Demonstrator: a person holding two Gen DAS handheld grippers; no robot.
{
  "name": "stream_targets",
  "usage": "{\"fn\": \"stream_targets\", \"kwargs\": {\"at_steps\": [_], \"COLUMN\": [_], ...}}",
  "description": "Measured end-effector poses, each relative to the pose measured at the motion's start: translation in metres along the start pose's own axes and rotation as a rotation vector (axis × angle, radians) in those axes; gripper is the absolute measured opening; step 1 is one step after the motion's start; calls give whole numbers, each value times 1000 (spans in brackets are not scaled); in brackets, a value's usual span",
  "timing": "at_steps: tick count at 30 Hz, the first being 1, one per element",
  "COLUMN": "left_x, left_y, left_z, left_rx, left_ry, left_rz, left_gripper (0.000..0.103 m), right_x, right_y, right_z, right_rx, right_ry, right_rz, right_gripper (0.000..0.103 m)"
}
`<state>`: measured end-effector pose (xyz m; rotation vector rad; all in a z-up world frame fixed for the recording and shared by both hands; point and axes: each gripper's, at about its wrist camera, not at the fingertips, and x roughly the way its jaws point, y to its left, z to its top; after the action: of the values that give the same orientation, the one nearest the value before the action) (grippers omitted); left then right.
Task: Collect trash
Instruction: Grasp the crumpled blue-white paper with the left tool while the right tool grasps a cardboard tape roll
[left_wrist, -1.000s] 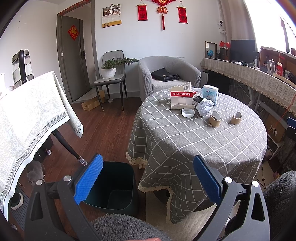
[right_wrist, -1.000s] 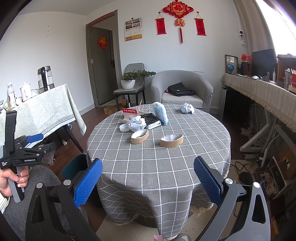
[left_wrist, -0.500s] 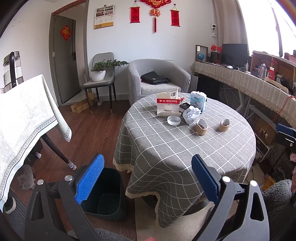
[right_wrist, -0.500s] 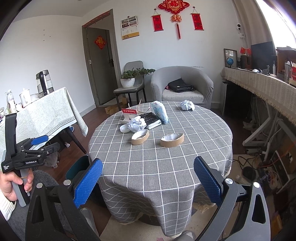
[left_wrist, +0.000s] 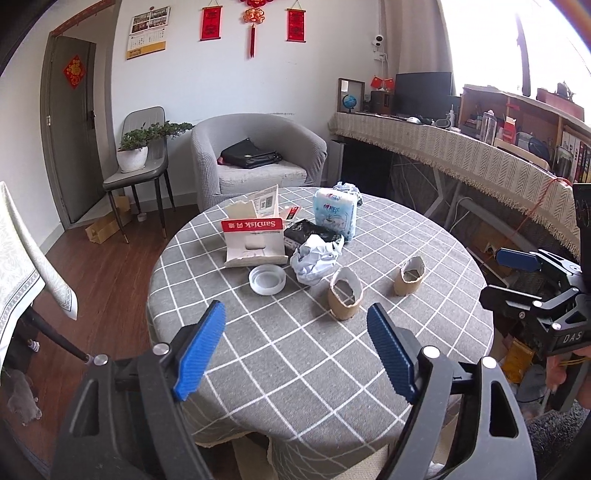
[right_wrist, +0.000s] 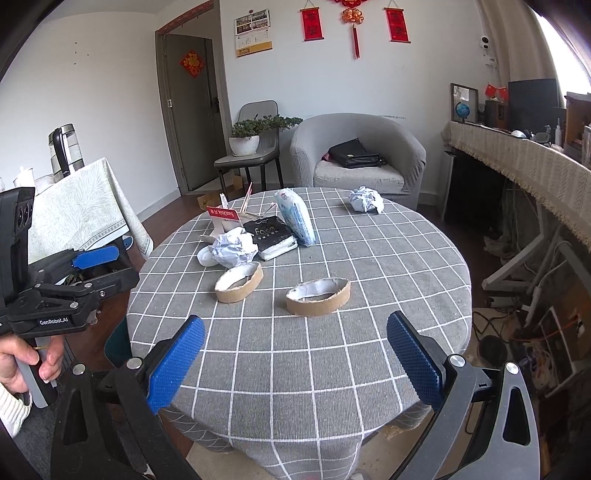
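Left gripper (left_wrist: 295, 354): black angular frame, two fingers faced with ribbed blue pads (left_wrist: 201, 350), round silver screws at the joints, cut-out slots in the arms; white lettering "GenRobot.AI" on its side, a black camera block on top, a pale grey handle. Right gripper (right_wrist: 295, 363): same black frame, blue dimpled pads (right_wrist: 413, 363), silver screws; white letters "DAS" legible on its body. Left hand (right_wrist: 22, 363): cuff of a white knitted sleeve (right_wrist: 9, 413) at the wrist.

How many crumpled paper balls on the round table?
2. One paper ball sits beside the white dish; the other paper ball lies at the far edge near the armchair. None seem hidden.
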<state>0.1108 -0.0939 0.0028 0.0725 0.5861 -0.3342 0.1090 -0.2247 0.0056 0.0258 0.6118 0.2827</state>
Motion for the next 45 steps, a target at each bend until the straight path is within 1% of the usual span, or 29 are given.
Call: {"fn": "stream_targets", "kwargs": {"at_steps": [4, 7, 10, 12, 16, 21, 25, 29, 31, 34, 35, 36, 38, 40, 42, 45], "left_x": [28, 48, 66, 78, 96, 107, 113, 116, 118, 121, 121, 122, 123, 124, 123, 122], "left_y": [-2, -3, 0, 1, 1, -1, -2, -5, -5, -2, -1, 0, 1, 3, 4, 4], "left_z": [16, 27, 31, 33, 36, 36, 41, 42, 41, 40, 40, 40, 41, 41, 42, 43], "left_rx": [-16, -6, -21, -32, -23, -21, -38, -24, -25, -42, -51, -56, -67, -83, -97, -92], "left_ry": [13, 18, 35, 47, 74, 100, 117, 123, 131, 141, 142, 142, 138, 139, 137, 129], "left_rz": [-29, -31, -47, -50, -48, -54, -59, -58, -62, -75, -80, -85, -85, -94, -99, -99], "left_gripper": [81, 81, 81, 81, 77, 74, 65, 64, 61, 59, 59, 56, 55, 51, 51, 50], "right_x": [24, 41, 56, 63, 77, 90, 94, 98, 101, 106, 107, 108, 110, 111, 113, 114], "right_y": [-5, -5, -5, -7, -10, -12, -10, -9, -10, -8, -8, -8, -8, -7, -5, -5], "right_z": [6, 10, 11, 12, 17, 17, 21, 24, 24, 21, 21, 21, 21, 22, 23, 22], "right_rx": [-29, -57, -68, -62, -51, -55, -41, -45, -44, -49, -50, -50, -38, -31, -41, -47], "right_ry": [32, 56, 80, 96, 122, 144, 149, 162, 166, 185, 192, 194, 195, 203, 207, 206], "right_rz": [14, 25, 31, 19, 21, 15, 3, -18, -18, -30, -32, -38, -47, -49, -56, -61], "right_gripper": [100, 100, 100, 100, 100, 100, 100, 99, 96, 91, 87, 80, 75, 71, 64, 63]}}
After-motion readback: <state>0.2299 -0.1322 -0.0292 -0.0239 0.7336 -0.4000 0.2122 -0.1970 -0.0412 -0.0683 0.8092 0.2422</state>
